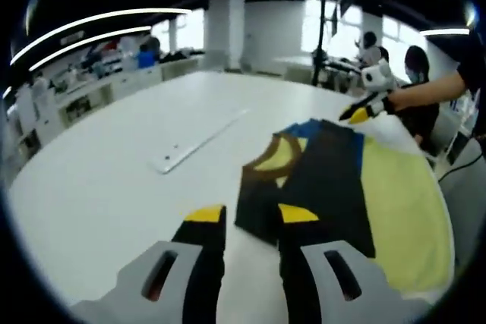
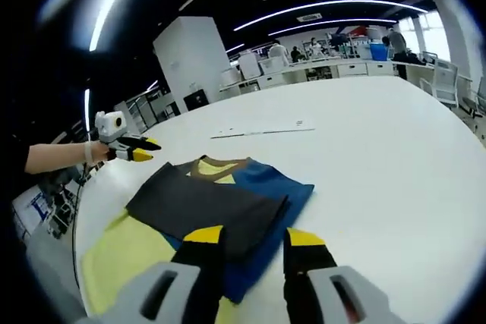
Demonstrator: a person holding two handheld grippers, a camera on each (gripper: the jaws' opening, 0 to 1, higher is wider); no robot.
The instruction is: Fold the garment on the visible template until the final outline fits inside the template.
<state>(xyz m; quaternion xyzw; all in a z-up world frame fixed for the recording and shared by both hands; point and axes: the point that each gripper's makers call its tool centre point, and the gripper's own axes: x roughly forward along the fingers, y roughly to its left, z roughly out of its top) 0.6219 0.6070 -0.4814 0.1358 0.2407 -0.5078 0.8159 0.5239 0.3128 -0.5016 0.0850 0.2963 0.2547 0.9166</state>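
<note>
Two handheld grippers hover over a white desk (image 1: 99, 187), one at each end of a partly folded garment (image 1: 319, 180). The garment is dark, with a blue panel, a brown neckline and yellow lining. It lies flat on a pale yellow template (image 1: 402, 218), which sticks out past the garment on one long side and at the hem end.

In the left gripper view, the left gripper (image 1: 250, 218) has its yellow-tipped fingers parted and holding nothing. They sit just short of the garment's near edge, with the right-hand finger over or just beside the dark cloth. The garment's long axis runs away from this gripper toward the neckline.

At the far end, the right gripper (image 1: 363, 111) is held by a person's hand, its tips near the blue corner. In the right gripper view, its own fingers (image 2: 203, 234) are parted and empty, just over the near edge of the dark folded layer. The left gripper (image 2: 137, 149) appears off to the left there, just past the garment's edge.

A long, thin white strip (image 1: 199, 140) lies on the desk well apart from the garment. People sit at desks in the background.

Judging from this, each gripper is about equally near its own end, so a fold along the length could start from either.
</note>
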